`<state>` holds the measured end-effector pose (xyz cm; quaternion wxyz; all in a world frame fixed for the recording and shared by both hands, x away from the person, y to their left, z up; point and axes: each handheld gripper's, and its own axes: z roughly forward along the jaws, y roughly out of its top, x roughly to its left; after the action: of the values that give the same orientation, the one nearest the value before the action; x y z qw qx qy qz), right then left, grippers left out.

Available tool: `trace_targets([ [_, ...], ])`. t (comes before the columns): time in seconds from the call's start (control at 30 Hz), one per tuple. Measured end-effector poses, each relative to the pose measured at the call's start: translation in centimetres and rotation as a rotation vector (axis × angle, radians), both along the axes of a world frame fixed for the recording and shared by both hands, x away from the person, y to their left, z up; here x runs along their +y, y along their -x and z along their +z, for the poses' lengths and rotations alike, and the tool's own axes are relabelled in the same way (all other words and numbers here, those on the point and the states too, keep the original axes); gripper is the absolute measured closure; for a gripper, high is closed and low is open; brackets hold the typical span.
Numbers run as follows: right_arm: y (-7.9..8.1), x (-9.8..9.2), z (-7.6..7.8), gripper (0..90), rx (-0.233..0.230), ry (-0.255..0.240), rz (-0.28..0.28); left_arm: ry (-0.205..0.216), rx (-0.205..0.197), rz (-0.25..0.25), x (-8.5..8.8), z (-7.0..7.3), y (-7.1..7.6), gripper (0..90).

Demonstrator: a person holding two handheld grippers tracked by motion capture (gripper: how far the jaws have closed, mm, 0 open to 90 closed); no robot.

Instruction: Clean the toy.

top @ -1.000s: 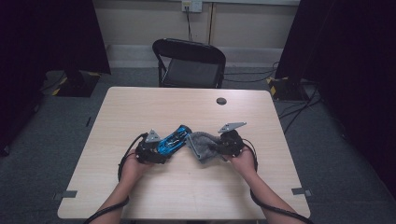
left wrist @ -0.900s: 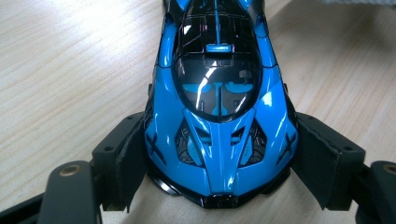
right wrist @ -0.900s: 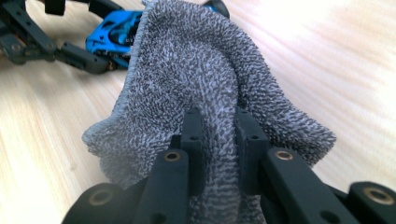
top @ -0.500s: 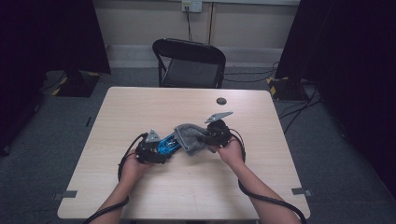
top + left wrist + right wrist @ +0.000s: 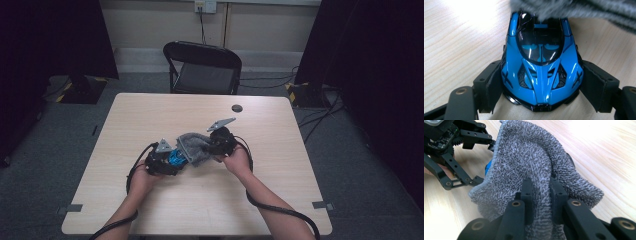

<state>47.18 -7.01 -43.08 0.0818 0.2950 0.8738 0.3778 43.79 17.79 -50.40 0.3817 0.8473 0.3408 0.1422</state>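
While the left gripper (image 5: 541, 100) clamps its jaws on the blue toy car (image 5: 541, 62) on the table (image 5: 150, 120), the right gripper (image 5: 541, 192), pinched tight on the grey cloth (image 5: 529, 157), could drag the car loose by wiping hard.

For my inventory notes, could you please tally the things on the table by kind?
Toy car: 1
Cloth: 1
Small black disc: 1
Tongs: 2, left and right
Total: 5

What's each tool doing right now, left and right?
Left tool: closed on the blue toy car.
Right tool: closed on the grey cloth, draped over the car.
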Motion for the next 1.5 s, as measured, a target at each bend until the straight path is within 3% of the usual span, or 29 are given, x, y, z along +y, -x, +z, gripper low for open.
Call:
trace_targets([
  [0.37,0.1,3.2,-0.8,76.9,0.000,0.021,0.057,-0.001,0.000,-0.001,0.0,0.0,0.0,23.9],
  [0.57,0.3,5.4,-1.4,76.7,-0.003,0.061,0.090,-0.001,0.001,-0.001,0.0,0.0,0.0,23.9],
  [0.93,0.4,7.4,-2.6,76.7,-0.003,0.082,0.120,-0.008,-0.004,-0.002,0.0,0.0,0.0,24.0],
  [1.2,-0.2,6.8,-2.2,76.9,0.012,0.077,0.094,0.000,0.000,0.001,0.0,0.0,0.0,23.9],
  [1.27,-0.3,6.6,-2.1,76.9,-0.003,0.092,0.088,0.000,0.000,0.000,0.0,0.0,0.0,23.9],
  [1.3,-0.5,6.4,-1.8,76.9,-0.022,0.120,0.068,0.000,0.001,0.001,0.0,0.0,0.0,24.0],
  [1.5,-2.1,5.1,-1.9,76.9,-0.003,0.105,0.011,-0.004,0.002,-0.003,0.0,0.0,-0.1,24.0],
])
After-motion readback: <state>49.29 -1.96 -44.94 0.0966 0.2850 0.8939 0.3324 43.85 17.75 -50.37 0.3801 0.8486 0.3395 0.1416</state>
